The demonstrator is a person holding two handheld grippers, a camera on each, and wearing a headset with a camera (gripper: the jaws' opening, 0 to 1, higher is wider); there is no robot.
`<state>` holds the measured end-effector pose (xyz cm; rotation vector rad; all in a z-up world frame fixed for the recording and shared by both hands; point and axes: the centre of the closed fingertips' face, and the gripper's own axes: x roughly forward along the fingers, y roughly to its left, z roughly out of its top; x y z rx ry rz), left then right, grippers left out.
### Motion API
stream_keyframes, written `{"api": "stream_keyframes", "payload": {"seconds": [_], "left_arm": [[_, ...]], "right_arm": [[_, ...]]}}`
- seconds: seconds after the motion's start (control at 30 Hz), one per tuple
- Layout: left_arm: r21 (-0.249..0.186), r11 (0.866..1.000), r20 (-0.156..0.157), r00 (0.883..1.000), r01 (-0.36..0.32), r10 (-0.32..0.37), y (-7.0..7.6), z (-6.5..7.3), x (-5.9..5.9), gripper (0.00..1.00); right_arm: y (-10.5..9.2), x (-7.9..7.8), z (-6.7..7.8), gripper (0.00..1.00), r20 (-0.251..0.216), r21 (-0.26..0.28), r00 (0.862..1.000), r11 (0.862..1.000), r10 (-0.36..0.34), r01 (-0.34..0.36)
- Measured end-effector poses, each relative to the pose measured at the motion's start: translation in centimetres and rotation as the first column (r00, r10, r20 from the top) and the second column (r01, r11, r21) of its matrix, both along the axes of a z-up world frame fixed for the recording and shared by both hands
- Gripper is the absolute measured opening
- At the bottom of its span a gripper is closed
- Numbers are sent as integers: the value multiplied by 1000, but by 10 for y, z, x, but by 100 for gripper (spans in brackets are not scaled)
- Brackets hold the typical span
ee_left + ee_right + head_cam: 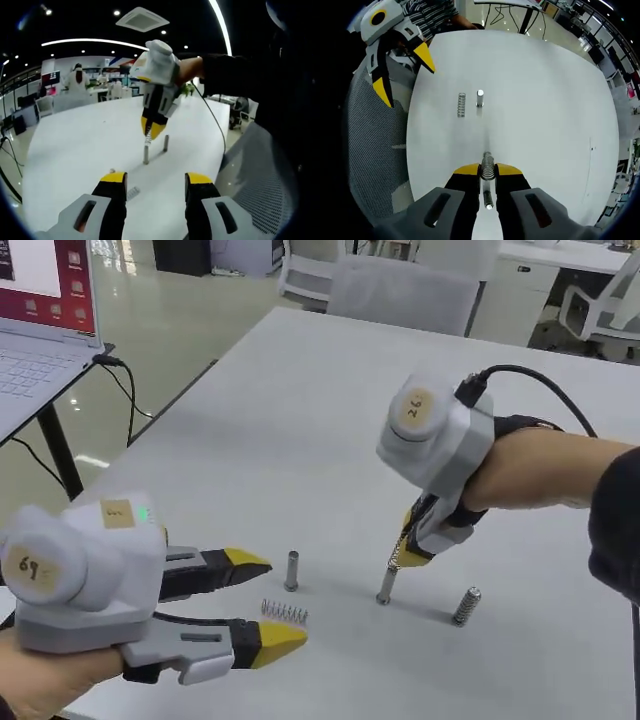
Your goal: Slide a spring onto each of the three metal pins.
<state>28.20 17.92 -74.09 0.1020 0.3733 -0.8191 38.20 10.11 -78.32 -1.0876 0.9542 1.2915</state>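
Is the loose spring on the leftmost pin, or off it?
Off. The spring lies flat on the table beside the bare, upright pin.

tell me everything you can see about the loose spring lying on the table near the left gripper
The loose spring is a small silvery coil of thin metal wire, evenly wound, and it does not look compressed. It lies flat on its side on the white table, beside the bare upright pin but apart from it. The left gripper is open near it, its yellow-tipped fingers off it, so only the table touches it.
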Motion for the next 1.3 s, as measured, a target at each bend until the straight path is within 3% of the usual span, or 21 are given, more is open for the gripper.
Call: {"api": "stream_keyframes", "payload": {"seconds": [0.53, 0.87, 1.3], "left_arm": [[0, 1000, -6, 1000, -3, 3, 2, -3, 2, 40], [5, 1000, -8, 1000, -7, 8, 3, -4, 3, 40], [3, 1000, -8, 1000, -13, 13, 4, -5, 3, 39]], "right_arm": [[1, 4, -16, 8, -28, -21, 1000, 1000, -9, 8], [0, 4, -42, 8, -45, -66, 999, 998, -15, 12], [7, 2, -62, 8, -49, -71, 999, 997, -24, 20]]}}
